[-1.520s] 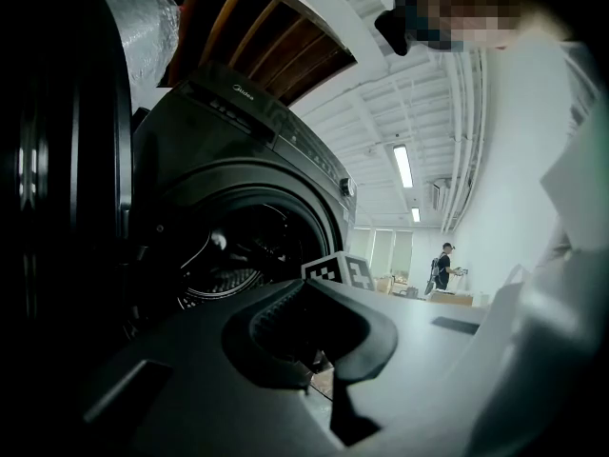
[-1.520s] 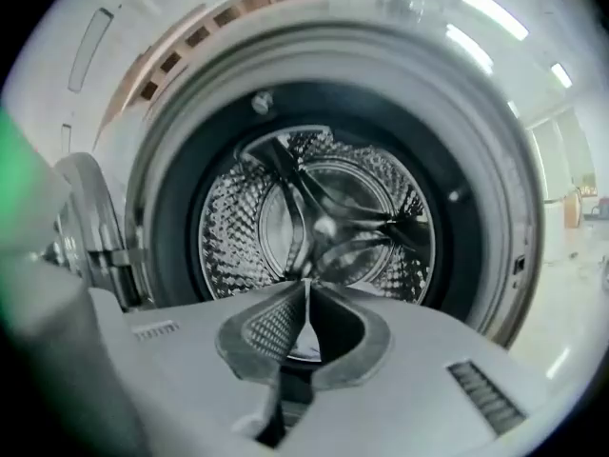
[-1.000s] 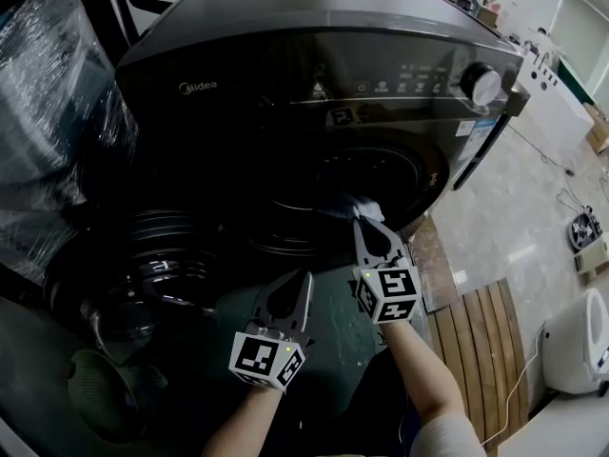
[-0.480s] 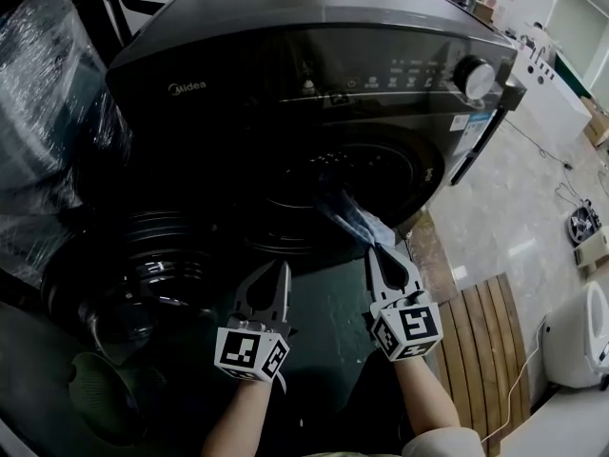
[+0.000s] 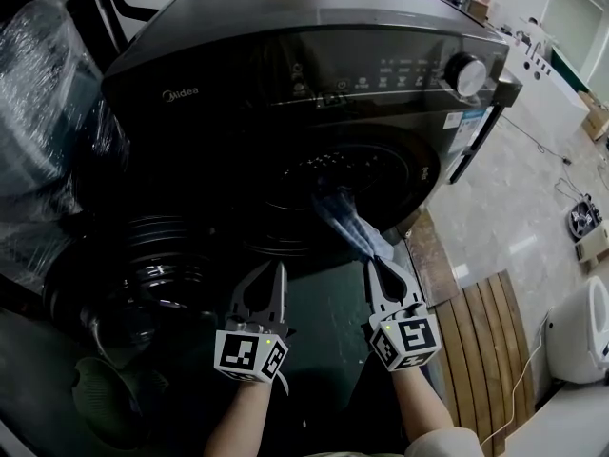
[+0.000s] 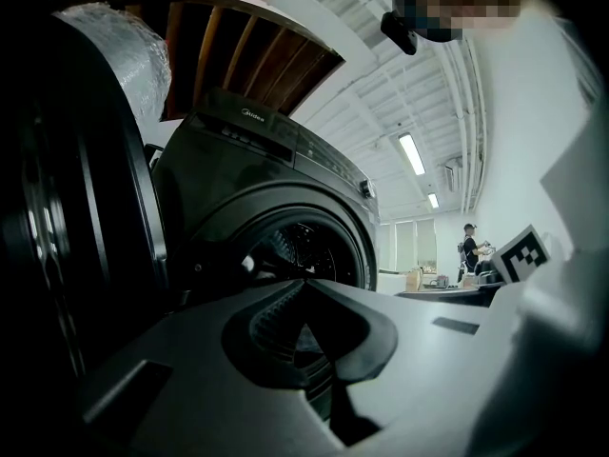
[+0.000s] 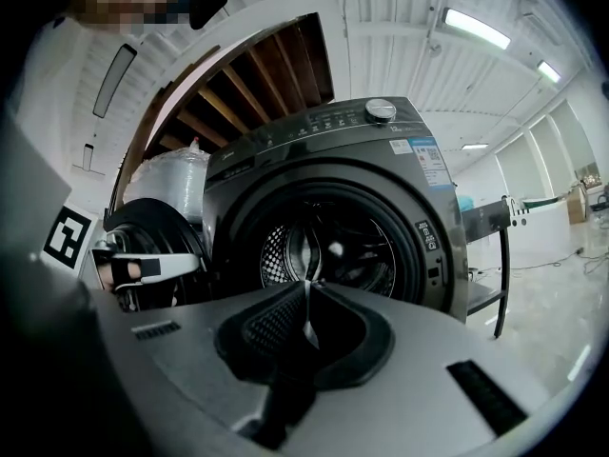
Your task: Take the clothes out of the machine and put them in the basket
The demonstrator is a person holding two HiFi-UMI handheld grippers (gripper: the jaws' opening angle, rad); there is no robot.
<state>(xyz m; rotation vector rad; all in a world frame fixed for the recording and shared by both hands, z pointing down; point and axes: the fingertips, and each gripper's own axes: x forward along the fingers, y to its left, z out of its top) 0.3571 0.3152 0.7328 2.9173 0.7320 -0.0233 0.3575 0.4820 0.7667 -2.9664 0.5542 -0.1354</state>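
Cloth (image 5: 343, 219) stretched from a washer (image 5: 285, 46) drum (image 5: 381, 174) to a hand-held gripper.
The right gripper (image 5: 373, 260) has its jaws clamped on the cloth's end just outside the drum; the rest trails inside. The left gripper (image 5: 276, 269) is beside it, jaws closed on nothing, near the open door (image 5: 143, 274).

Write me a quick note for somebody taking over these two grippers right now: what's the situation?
Left gripper: shut, empty, low in front of the washing machine.
Right gripper: shut on a pale blue garment that stretches from its jaws back into the drum.
Door: swung open to the left.
Done: one garment gripped, partly out.
Left: draw it clear, drop it in the basket (I cannot pick one out for sure here), then check the drum for more.
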